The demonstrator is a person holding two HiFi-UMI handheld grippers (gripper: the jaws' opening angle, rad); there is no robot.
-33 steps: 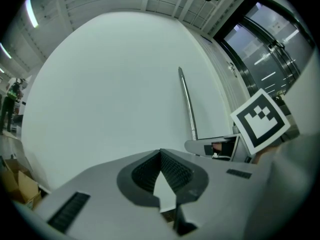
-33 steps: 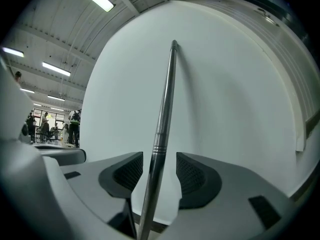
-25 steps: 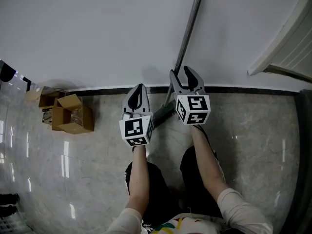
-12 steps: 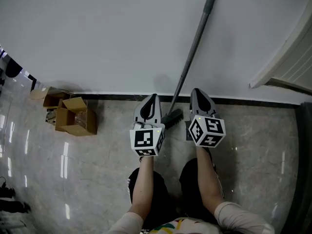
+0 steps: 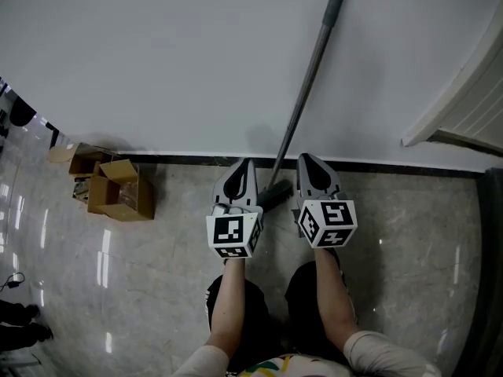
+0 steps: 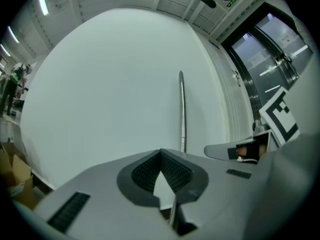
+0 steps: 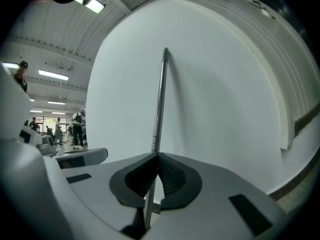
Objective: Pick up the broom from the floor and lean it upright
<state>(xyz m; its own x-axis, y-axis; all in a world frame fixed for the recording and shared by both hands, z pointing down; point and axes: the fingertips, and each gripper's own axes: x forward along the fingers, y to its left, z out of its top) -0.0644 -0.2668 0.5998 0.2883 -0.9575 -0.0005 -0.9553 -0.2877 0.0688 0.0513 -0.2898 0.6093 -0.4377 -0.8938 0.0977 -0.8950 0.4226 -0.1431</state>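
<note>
The broom leans upright against the white wall: its grey handle [image 5: 310,77] slants up to the right from the dark head [image 5: 275,193] on the floor by the skirting. My left gripper [image 5: 245,166] is just left of the head, shut and empty. My right gripper [image 5: 305,159] is just right of the handle, shut with nothing in it. The handle [image 6: 182,109] rises beyond the left gripper [image 6: 160,153] in the left gripper view. The handle [image 7: 160,99] also stands behind the closed tips of the right gripper [image 7: 157,155] in the right gripper view, apart from them.
Open cardboard boxes [image 5: 118,187] sit on the glossy tiled floor [image 5: 157,273] at the left by the black skirting [image 5: 181,159]. A white ribbed panel [image 5: 464,93] juts in at the right. The person's legs are below the grippers. Distant people [image 7: 77,129] stand at the far left.
A second ago my right gripper stood open around the broom handle; it has let go, shifted right and shut. The broom stays leaning on the wall. The left gripper shifted slightly right.
</note>
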